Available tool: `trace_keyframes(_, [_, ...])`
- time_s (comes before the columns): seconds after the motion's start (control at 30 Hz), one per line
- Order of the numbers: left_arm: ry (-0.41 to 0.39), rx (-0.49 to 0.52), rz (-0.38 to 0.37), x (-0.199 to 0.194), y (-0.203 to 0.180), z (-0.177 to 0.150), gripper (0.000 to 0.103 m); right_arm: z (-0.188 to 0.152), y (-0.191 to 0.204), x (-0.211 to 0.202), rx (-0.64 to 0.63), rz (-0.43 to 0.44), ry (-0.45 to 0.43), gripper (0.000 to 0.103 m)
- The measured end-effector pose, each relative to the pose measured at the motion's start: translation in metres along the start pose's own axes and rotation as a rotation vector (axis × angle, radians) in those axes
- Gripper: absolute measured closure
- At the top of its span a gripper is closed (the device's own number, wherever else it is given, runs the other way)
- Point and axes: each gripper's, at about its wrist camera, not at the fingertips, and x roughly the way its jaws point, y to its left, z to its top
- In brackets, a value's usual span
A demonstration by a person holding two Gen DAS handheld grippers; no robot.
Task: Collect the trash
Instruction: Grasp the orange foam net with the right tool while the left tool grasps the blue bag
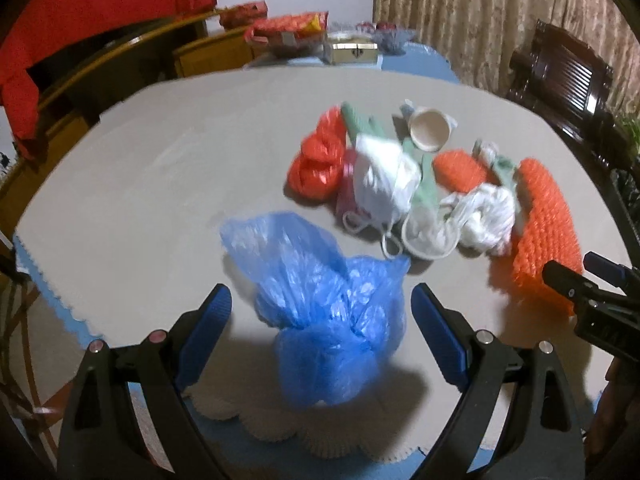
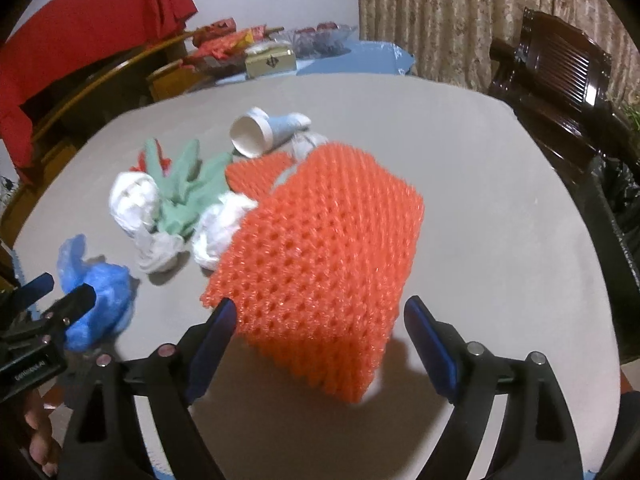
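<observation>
The trash is gathered in a loose pile on the grey table, toward its right half in the left wrist view. A crumpled blue plastic bag lies nearest, between the spread fingers of the left gripper; the jaws are held wide and no contact with the bag can be seen. Behind it are found a red plastic bag, a white crumpled bag, pale green strips, a second white bundle and a tipped paper cup with its mouth turned to the camera. An orange foam net lies at the right edge of the pile. In the right wrist view it is seen just in front of the right gripper, whose jaws are also wide apart, with the left pad close to the net's edge. Beyond the table, a small box and a dark wooden chair are seen.
</observation>
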Motion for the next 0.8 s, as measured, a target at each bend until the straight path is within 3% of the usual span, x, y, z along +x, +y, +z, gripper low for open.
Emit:
trace_keyframes(0.1, [0.030, -0.004, -0.010, 0.014, -0.003, -0.004, 0.014, -0.003, -0.002, 0.010, 0.006, -0.007, 0.025, 0.022])
trace_keyframes(0.17, [0.044, -0.004, -0.017, 0.021, -0.005, -0.006, 0.016, -0.004, -0.004, 0.016, 0.009, 0.007, 0.044, 0.035])
trace_keyframes(0.2, [0.052, -0.002, -0.017, 0.024, -0.006, -0.007, 0.024, -0.004, -0.004, 0.015, 0.008, 0.012, 0.042, 0.037])
trace_keyframes(0.23, [0.059, -0.002, -0.017, 0.027, -0.007, -0.009, 0.038, -0.004, -0.003, 0.014, 0.002, 0.021, 0.043, 0.047])
trace_keyframes(0.33, [0.070, -0.015, -0.020, 0.028, -0.007, -0.009, 0.051, -0.001, -0.003, 0.009, 0.001, 0.058, 0.052, 0.070])
trace_keyframes(0.37, [0.071, -0.021, -0.025, 0.025, -0.006, -0.009, 0.052, 0.000, -0.003, 0.006, 0.003, 0.066, 0.052, 0.073])
trace_keyframes(0.8, [-0.049, -0.017, -0.035, -0.050, -0.035, 0.017, 0.057, 0.018, -0.027, -0.060, 0.031, 0.103, -0.060, 0.075])
